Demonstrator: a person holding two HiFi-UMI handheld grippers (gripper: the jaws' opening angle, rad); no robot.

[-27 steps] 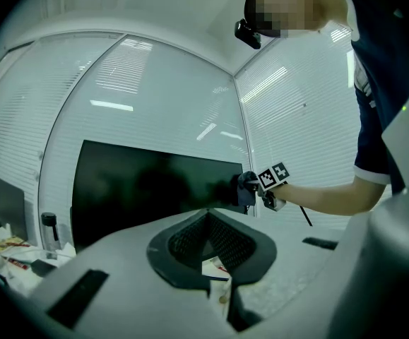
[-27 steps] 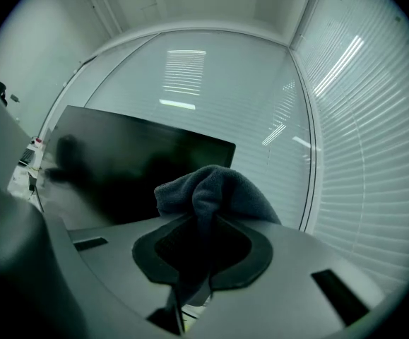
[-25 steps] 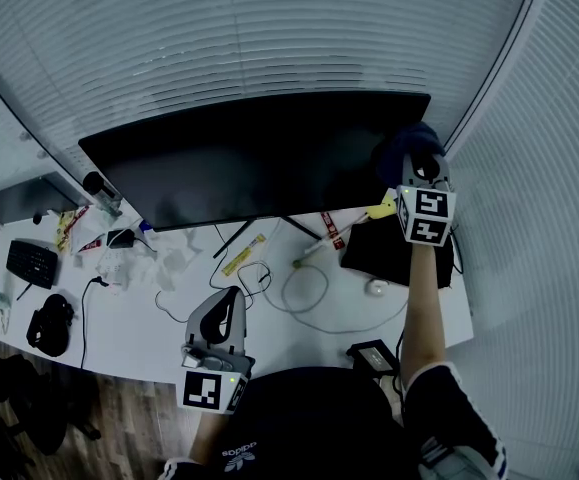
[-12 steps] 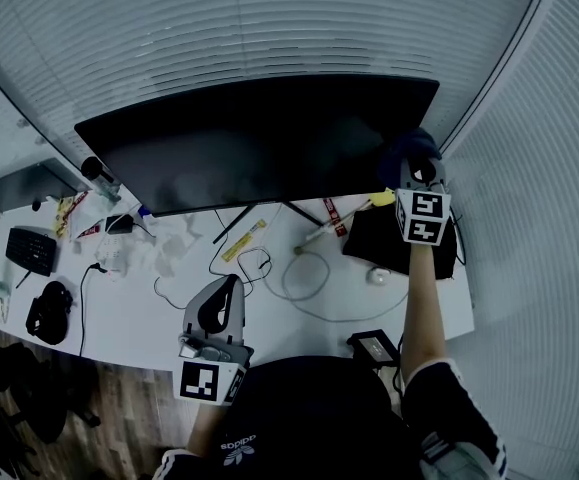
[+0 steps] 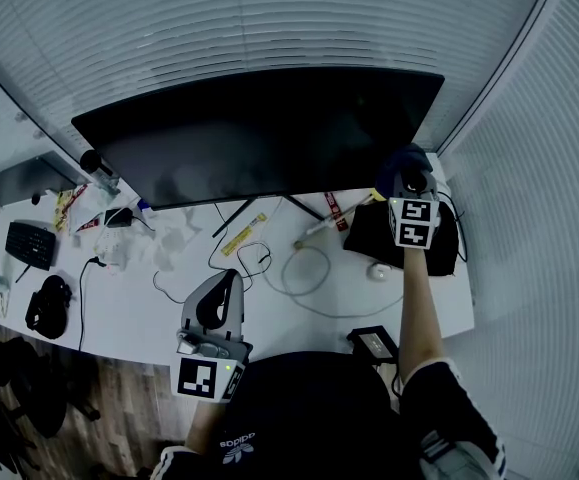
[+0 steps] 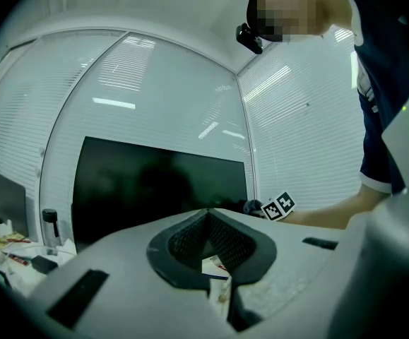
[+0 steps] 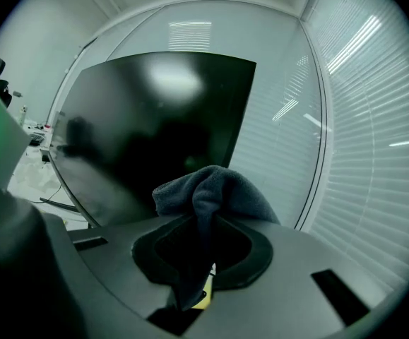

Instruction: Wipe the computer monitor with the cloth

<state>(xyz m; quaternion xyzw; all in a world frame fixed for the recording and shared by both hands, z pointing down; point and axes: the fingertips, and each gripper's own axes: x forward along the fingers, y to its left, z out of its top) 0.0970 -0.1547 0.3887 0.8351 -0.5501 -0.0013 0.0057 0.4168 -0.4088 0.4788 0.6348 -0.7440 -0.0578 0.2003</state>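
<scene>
Starting far left of the monitor, a black keyboard lies on the white desk, with a second, smaller screen behind it, off the monitor's left edge. Below the monitor's lower left half and well short of it, the left gripper hovers over the near part of the desk. Its jaws are pressed together with nothing between them, and its own view looks up towards the dark screen.

The monitor is wide and black, standing on thin splayed legs in front of white blinds. Under its middle, a yellow packet and a looped cable lie on the desk. A small white thing, perhaps a mouse, sits further right, though it is too small to tell.

At the monitor's lower right corner, the right gripper is raised on an outstretched forearm. Its jaws are clamped on a dark grey cloth. The cloth bunches up out of the jaws and sits against or just beside the screen's lower right edge; whether it touches is not clear. Beneath that corner of the monitor, a flat black pad rests on the desk.
</scene>
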